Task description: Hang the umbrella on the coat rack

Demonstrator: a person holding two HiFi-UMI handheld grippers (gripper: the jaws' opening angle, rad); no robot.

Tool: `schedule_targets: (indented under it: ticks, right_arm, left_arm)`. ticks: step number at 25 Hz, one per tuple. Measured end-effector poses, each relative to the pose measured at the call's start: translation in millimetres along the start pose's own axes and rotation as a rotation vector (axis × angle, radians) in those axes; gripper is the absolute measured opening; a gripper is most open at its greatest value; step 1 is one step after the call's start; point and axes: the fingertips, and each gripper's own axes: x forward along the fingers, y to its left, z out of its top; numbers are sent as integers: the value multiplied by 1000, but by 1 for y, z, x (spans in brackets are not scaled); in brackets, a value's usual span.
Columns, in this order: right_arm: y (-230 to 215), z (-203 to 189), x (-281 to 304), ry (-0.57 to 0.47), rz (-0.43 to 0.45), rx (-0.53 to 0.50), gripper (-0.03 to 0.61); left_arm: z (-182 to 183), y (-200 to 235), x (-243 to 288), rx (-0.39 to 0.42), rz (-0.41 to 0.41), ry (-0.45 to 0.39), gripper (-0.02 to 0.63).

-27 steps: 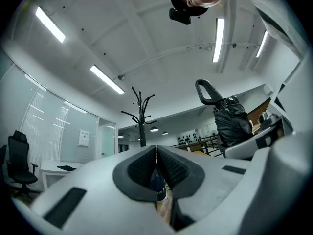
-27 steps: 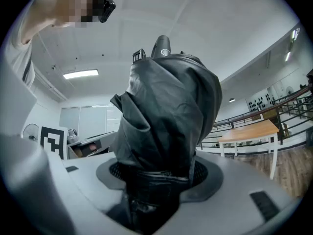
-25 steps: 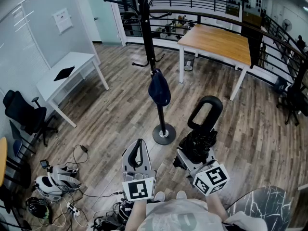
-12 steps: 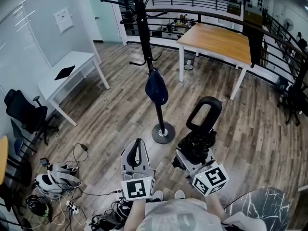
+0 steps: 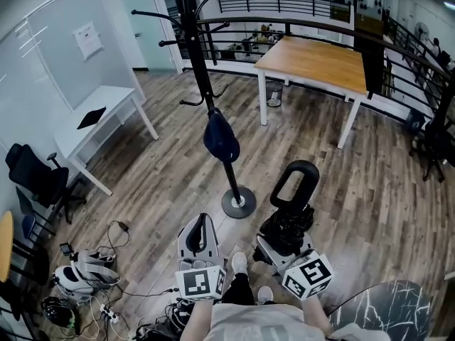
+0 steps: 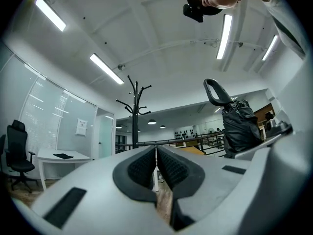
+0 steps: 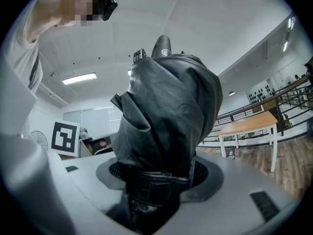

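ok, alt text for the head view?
Seen from above, the right gripper holds a folded black umbrella upright in its tongs, loop handle on top, short of a black coat rack on a wood floor. The left gripper is shut and empty. A dark blue item hangs on the rack.

Folded black umbrella (image 5: 290,217) upright near coat rack (image 5: 199,62)

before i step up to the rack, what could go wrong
The right gripper clamps the umbrella on loose fabric, so it may slip when raised to the rack. A dark blue item hangs low on it; the umbrella could knock it. Cables lie on the floor at the left, a trip risk.
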Motion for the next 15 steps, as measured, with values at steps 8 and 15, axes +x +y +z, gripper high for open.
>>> schedule_targets:
  ticks: [8, 15]
  right_arm:
    - [-46, 14, 44, -1, -58, -46, 281]
    - [-83, 30, 121, -13, -41, -3, 282]
  left_arm:
    - [-10, 14, 68, -71, -4, -47, 32]
    - [-24, 54, 143, -115, 8, -49, 32]
